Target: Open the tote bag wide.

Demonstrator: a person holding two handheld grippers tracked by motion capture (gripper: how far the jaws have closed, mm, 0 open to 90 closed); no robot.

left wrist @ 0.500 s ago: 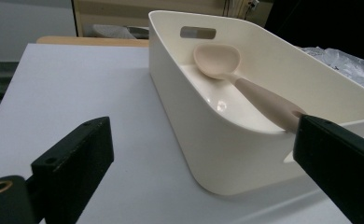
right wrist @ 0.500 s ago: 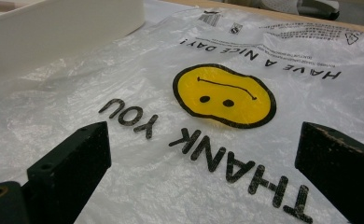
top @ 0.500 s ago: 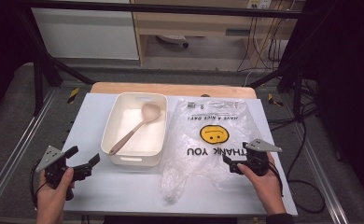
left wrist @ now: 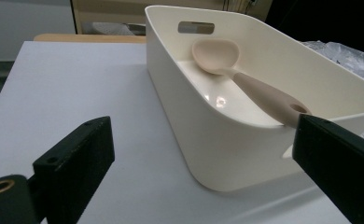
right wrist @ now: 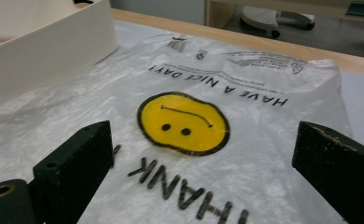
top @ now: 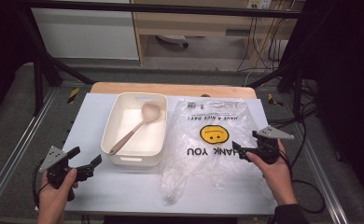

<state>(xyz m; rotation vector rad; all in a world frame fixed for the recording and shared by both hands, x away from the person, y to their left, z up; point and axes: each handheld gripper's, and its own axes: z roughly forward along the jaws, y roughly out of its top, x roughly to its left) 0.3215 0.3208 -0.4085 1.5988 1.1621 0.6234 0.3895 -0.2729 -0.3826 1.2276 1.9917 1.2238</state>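
The work is only being started: the left gripper (top: 87,166) is aimed at the tub (top: 157,149) with the spoon (top: 136,128), the right gripper (top: 243,148) at the bag (top: 208,163). Both sets of jaws are spread wide, with nothing pinched. Next, a gripper should be moved in and closed on one thing.

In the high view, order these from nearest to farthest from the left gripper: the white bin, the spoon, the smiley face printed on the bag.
Measured from the left gripper, at the table's near left:
1. White bin: its near wall stands just right of the gripper.
2. Spoon: lying inside the bin, handle end toward the gripper.
3. Smiley face: on the plastic bag, right of the bin.
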